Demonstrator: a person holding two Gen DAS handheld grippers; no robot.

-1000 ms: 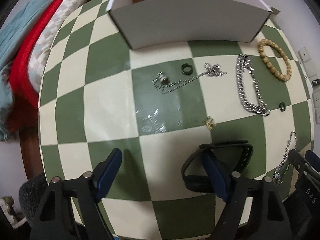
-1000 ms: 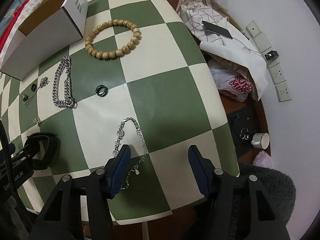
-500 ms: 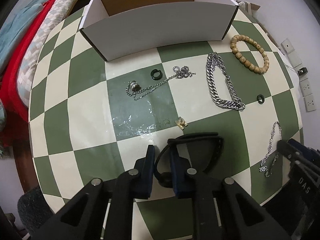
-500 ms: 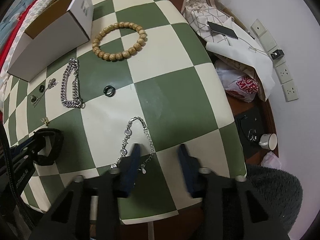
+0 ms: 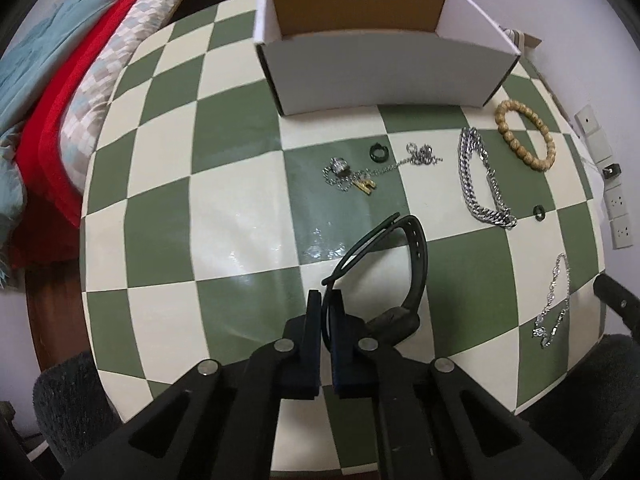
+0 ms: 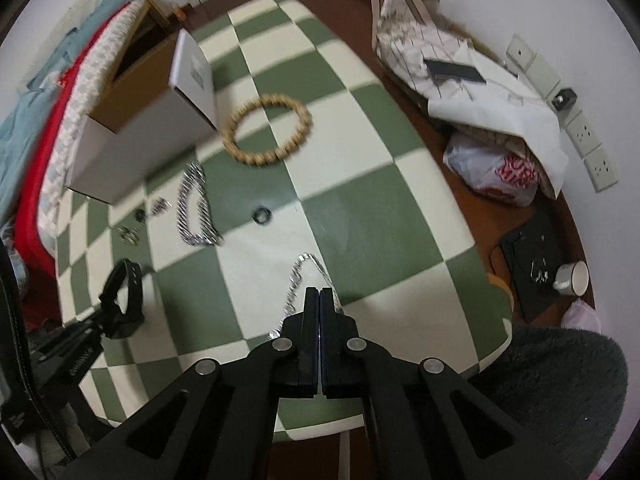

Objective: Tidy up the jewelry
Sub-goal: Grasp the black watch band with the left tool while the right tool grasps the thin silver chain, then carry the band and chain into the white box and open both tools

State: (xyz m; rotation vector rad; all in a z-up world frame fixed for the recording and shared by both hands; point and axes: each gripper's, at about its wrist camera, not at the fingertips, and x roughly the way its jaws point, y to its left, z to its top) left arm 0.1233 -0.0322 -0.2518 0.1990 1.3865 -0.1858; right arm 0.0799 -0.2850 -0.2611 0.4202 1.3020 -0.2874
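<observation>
Cardboard box [image 5: 384,68], brown inside, contents unseen, jewelry outside it.

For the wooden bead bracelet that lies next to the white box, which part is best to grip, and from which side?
Grip the wooden bead bracelet on the arc farthest from the white box, coming from above with one finger inside the ring and one outside. It lies flat as an open loop, and that arc has bare checkered table around it, so probably nothing crowds the fingers.
</observation>
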